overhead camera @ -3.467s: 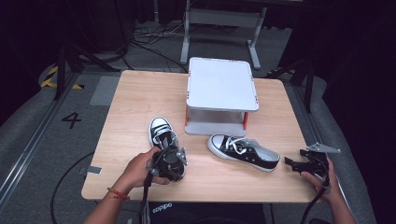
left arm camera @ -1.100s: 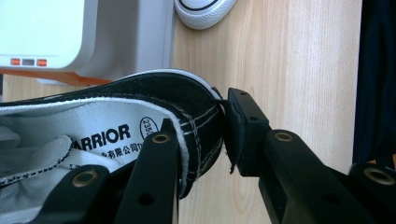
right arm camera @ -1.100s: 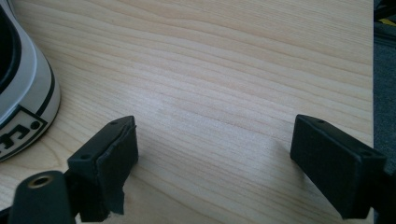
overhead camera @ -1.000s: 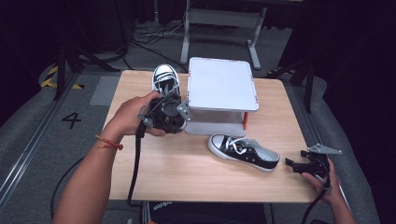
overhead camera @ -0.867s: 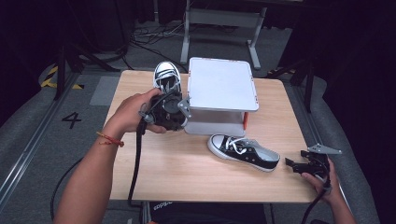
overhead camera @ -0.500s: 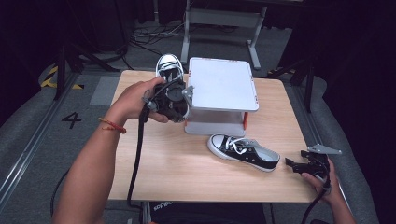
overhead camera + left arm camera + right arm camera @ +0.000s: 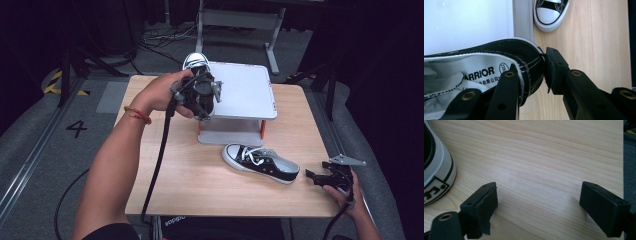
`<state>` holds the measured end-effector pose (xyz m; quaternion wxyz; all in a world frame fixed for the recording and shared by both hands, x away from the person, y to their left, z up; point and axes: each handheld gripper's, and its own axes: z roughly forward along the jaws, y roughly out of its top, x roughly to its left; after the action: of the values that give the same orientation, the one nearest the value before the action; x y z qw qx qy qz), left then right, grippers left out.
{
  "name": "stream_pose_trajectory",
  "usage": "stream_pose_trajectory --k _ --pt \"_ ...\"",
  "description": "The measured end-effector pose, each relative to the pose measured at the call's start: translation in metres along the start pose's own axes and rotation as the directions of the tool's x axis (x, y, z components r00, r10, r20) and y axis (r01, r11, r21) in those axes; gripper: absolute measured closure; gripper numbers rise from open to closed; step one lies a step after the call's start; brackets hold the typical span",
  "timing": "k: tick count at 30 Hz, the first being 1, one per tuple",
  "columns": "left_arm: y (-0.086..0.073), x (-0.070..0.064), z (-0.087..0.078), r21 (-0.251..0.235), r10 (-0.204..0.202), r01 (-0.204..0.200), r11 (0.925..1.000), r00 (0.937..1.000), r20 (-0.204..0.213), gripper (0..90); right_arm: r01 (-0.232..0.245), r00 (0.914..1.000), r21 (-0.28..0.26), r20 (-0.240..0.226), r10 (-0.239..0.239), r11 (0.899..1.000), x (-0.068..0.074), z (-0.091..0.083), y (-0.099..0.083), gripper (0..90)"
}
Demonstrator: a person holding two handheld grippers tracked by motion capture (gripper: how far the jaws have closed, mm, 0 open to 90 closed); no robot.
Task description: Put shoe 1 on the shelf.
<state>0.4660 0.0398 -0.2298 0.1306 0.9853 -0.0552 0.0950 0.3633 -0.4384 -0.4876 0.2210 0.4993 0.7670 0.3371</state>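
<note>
A light wooden table (image 7: 190,185) stands on a grey floor (image 7: 45,150) in a dim room. To its left the floor carries a painted number 4 (image 7: 76,128), a pale grey rectangular patch (image 7: 112,96), and yellow and black hazard tape (image 7: 56,84) farther back. Beyond the table, loose black cables (image 7: 155,42) lie near the grey metal legs of a stand (image 7: 240,20).

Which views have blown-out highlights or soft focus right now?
Left gripper view: the white shelf top is blown out with no surface detail, and the held sneaker in the left hand-held gripper is slightly soft. Right gripper view: evenly lit, table grain sharp, near jaws a little soft. High view: table well lit, surroundings dark; shelf top bright but keeps its edges.
</note>
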Motion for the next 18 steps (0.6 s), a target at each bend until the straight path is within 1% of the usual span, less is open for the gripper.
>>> stream_pose_trajectory --k 1,3,4,6,7,13,14,18 --pt "0.002 0.002 0.001 0.006 0.003 -0.003 1.0000 1.0000 0.000 73.6 0.000 1.0000 0.001 0.002 0.000 1.000 0.000 0.000 0.000 15.4" --pt "0.005 0.007 0.002 0.000 0.016 -0.016 0.9999 0.9999 0.005 73.4 -0.001 1.0000 0.001 0.003 0.001 1.000 0.000 -0.001 0.000 15.4" --pt "0.007 0.009 0.003 0.002 0.022 -0.022 0.9998 0.9997 0.015 73.4 0.000 1.0000 0.000 0.003 0.000 1.000 0.000 -0.001 -0.001 15.4" --pt "0.011 0.013 0.005 0.012 0.036 -0.036 0.9993 0.9992 0.017 73.4 -0.001 1.0000 0.000 0.001 0.001 1.000 0.000 -0.001 -0.001 15.4" --pt "0.013 0.015 0.006 0.012 0.035 -0.036 0.9993 0.9991 0.025 73.4 -0.002 1.0000 0.000 0.002 0.002 1.000 0.000 -0.001 -0.001 15.4" --pt "0.025 0.028 0.014 0.039 0.064 -0.066 0.9971 0.9970 0.043 73.2 0.001 1.0000 -0.002 0.003 -0.001 1.000 0.001 -0.001 -0.001 15.4" --pt "0.026 0.029 0.016 0.037 0.070 -0.072 0.9967 0.9965 0.046 73.2 0.001 1.0000 -0.002 0.003 -0.001 1.000 0.001 -0.001 -0.001 15.4" --pt "0.031 0.036 0.022 0.050 0.091 -0.093 0.9944 0.9948 0.044 73.0 0.003 1.0000 -0.001 0.006 -0.003 1.000 0.001 -0.002 -0.001 15.5"
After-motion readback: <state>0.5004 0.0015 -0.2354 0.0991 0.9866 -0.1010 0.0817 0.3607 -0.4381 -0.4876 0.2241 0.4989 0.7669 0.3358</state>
